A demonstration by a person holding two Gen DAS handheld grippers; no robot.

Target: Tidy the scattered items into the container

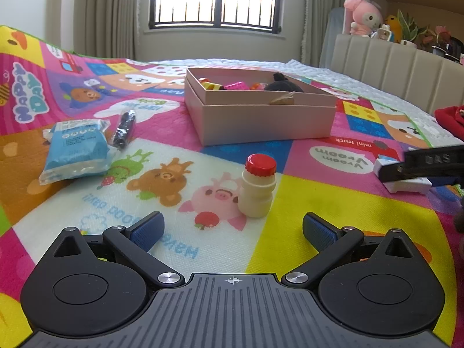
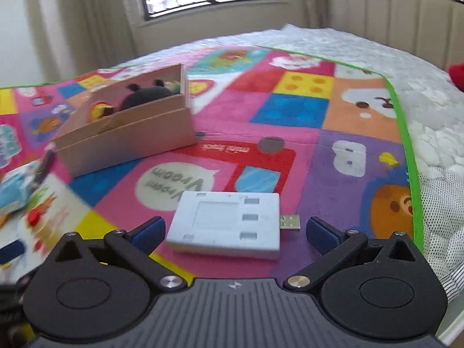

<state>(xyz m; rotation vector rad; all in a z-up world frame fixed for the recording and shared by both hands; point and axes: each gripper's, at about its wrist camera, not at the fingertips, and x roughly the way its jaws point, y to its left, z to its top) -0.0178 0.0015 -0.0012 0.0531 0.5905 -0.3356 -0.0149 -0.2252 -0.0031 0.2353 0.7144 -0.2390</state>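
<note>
Hovering wide open and empty over the white USB device, right gripper straddling it, long axis running across from pad to pad, plug toward the right finger, nothing touching yet. Waiting open and empty too, left gripper, bottle standing just ahead. Sitting well beyond both, pink box, already holding toys.

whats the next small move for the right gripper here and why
Probably ease the right gripper forward and down until its blue pads flank the flat white plastic charger with the USB plug, then close. The jaws stand wide open, the charger lies on the colourful play mat just ahead, roughly centred between them and not yet gripped, and the pink cardboard box sits open beyond.
</note>
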